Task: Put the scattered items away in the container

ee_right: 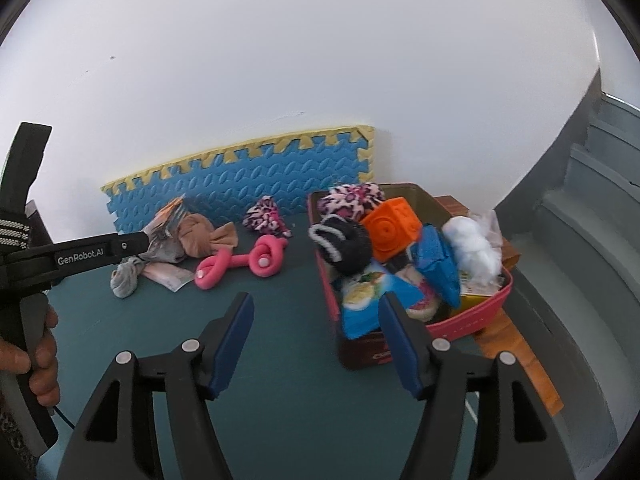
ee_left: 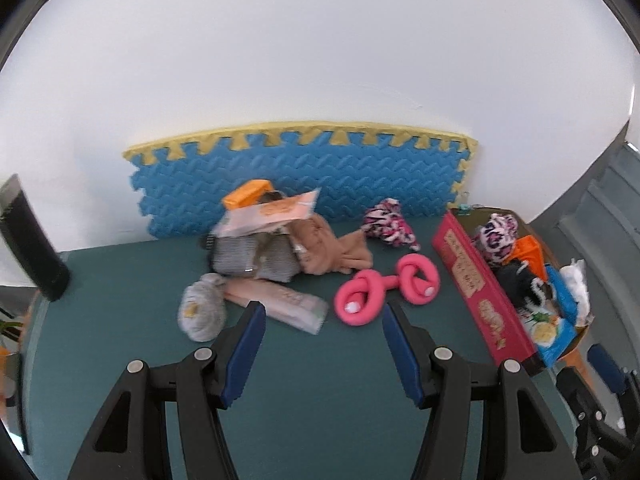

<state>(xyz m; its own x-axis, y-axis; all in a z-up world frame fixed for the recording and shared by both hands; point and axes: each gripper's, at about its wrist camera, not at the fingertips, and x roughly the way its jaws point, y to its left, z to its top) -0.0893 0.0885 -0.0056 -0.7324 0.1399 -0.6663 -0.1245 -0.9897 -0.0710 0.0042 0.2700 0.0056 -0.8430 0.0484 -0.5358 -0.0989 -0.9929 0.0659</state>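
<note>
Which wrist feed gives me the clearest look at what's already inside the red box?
The right wrist view. It looks down into the red box, showing the orange cube, black scrunchie and white wad. The left wrist view sees that red box mostly side-on at the frame edge, contents squeezed behind its wall.

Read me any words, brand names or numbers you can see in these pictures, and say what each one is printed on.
"GenRobot.AI": white lettering on the black body of the left gripper, seen from the right wrist view.
Gold print along the side of the red container: too blurred to read.
Print on the pink packet on the table: too blurred to read.
Print on the blue snack packet in the container: too blurred to read.
</note>
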